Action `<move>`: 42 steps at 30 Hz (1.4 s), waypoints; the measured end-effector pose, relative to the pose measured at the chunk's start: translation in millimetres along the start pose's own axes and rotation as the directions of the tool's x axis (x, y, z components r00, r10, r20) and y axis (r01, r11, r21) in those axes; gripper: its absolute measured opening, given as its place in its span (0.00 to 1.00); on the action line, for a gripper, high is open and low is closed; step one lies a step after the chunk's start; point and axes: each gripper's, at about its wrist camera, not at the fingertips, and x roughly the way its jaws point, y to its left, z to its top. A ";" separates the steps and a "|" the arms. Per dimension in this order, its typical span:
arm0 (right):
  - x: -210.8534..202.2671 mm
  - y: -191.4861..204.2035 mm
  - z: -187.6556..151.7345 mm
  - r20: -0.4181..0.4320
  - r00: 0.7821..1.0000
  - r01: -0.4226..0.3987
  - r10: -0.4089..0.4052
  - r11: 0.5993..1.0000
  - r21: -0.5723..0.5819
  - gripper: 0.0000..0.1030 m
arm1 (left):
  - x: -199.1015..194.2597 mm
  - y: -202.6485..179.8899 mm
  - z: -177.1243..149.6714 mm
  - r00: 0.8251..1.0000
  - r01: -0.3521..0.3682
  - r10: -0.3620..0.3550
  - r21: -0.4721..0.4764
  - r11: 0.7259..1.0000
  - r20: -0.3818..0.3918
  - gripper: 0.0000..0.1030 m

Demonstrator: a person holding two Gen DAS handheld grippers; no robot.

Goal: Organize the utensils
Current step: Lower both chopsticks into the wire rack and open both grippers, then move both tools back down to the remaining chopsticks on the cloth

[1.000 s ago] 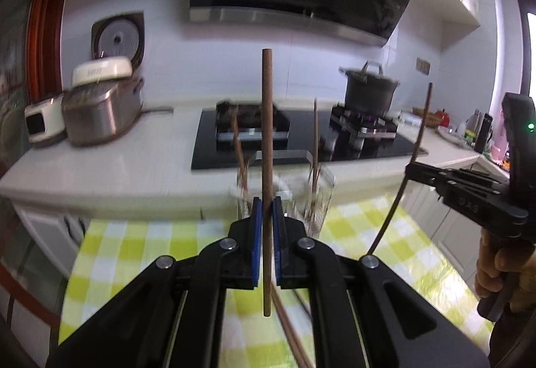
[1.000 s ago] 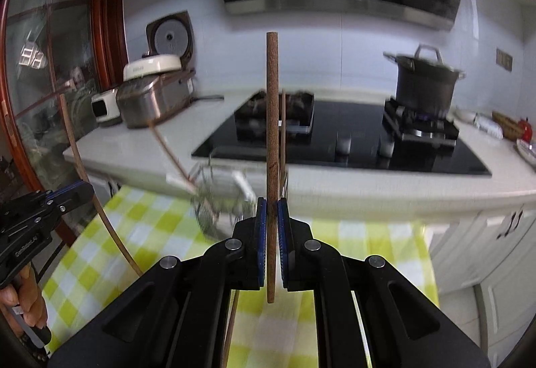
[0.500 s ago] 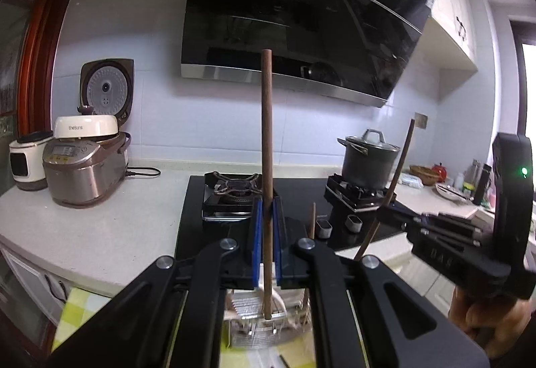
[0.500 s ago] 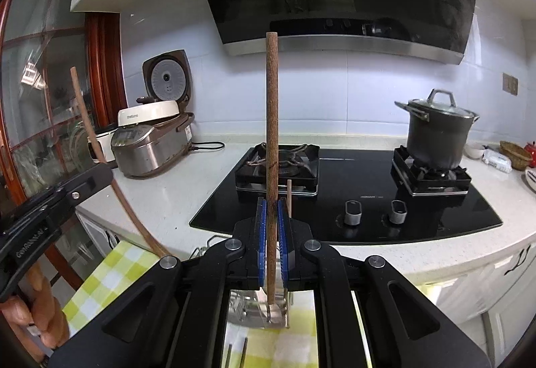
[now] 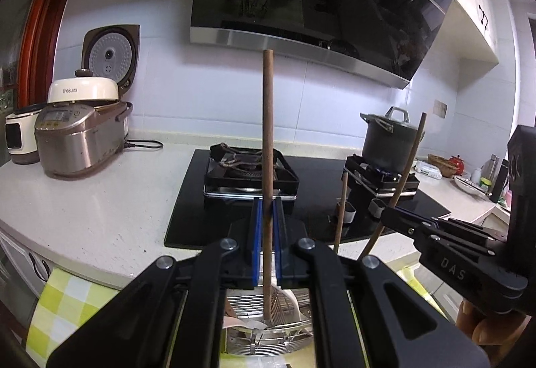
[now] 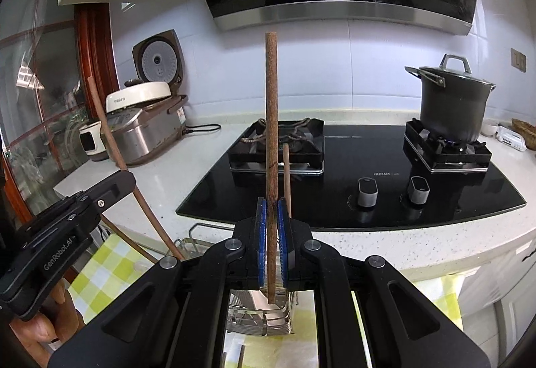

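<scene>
Both tongs are clamped on upright wooden chopsticks: the left gripper (image 5: pixel 267 245) pinches one chopstick (image 5: pixel 267 133), the right gripper (image 6: pixel 272 242) another (image 6: pixel 271 133), tips poised vertically above the near wire utensil basket (image 5: pixel 268 331), seemingly for dropping in.

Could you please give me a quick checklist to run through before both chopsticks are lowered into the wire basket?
1. Left gripper jaws shut on the left chopstick: ok.
2. Right gripper jaws shut on the right chopstick: ok.
3. Both chopsticks upright: ok.
4. Wire basket directly below the left chopstick's tip: ok.
5. Free space in the basket beside the chopstick already standing there: cannot tell.
</scene>
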 end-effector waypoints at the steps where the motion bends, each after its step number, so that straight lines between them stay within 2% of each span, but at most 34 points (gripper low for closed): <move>1: 2.0 -0.1 -2.3 -0.002 1.000 -0.001 0.001 1.000 -0.001 0.09 | 3.3 0.2 -2.5 1.000 -0.001 0.001 -0.001 1.000 -0.003 0.06; 8: 12.9 -4.5 -16.7 -0.038 0.999 0.017 -0.018 1.000 -0.003 0.09 | 16.5 1.3 -17.7 0.999 -0.001 0.001 -0.004 1.000 -0.046 0.07; 14: 12.6 -10.5 -25.1 -0.055 0.998 0.034 -0.034 0.999 0.008 0.11 | 7.5 0.8 -19.1 0.999 -0.006 0.006 0.009 1.000 -0.038 0.24; 16: 10.4 -13.6 -27.1 -0.059 0.997 0.045 -0.044 0.999 0.017 0.20 | 2.0 0.6 -19.5 0.999 -0.005 0.006 0.011 1.000 -0.035 0.27; 18: 6.2 -16.7 -29.0 -0.050 0.997 0.060 -0.058 0.998 0.026 0.43 | -4.8 0.5 -19.6 1.000 -0.004 0.005 0.010 1.000 -0.029 0.28; 20: -0.8 -19.4 -31.1 -0.031 0.997 0.072 -0.071 0.997 0.030 0.52 | -12.7 1.3 -19.4 1.000 -0.004 0.004 0.004 1.000 -0.021 0.29; 25: -22.1 -30.5 -38.4 -0.003 0.993 0.117 -0.117 0.992 0.050 0.60 | -46.7 6.8 -24.0 1.000 -0.012 0.012 -0.012 1.000 0.014 0.36; 29: -43.1 -38.4 -65.9 -0.020 0.989 0.145 -0.143 0.987 0.067 0.66 | -79.1 16.1 -41.1 0.999 -0.031 0.032 -0.030 0.999 0.019 0.42; 33: -53.4 -45.9 -114.8 -0.093 0.987 0.143 -0.134 0.985 0.098 0.70 | -98.1 30.6 -70.2 0.998 -0.057 0.055 -0.059 0.997 -0.033 0.43; 36: -57.4 -52.2 -151.2 -0.164 0.979 0.146 -0.123 0.980 0.136 0.71 | -107.6 40.7 -99.9 0.992 -0.082 0.074 -0.071 0.994 -0.103 0.43; 40: -63.0 -59.2 -194.9 -0.252 0.959 0.173 -0.129 0.972 0.158 0.72 | -110.0 41.2 -147.4 0.970 -0.078 0.067 -0.041 0.996 -0.232 0.43; 42: -66.4 -61.5 -210.2 -0.281 0.949 0.192 -0.145 0.970 0.147 0.72 | -106.6 37.6 -171.3 0.951 -0.060 0.045 -0.037 0.998 -0.306 0.43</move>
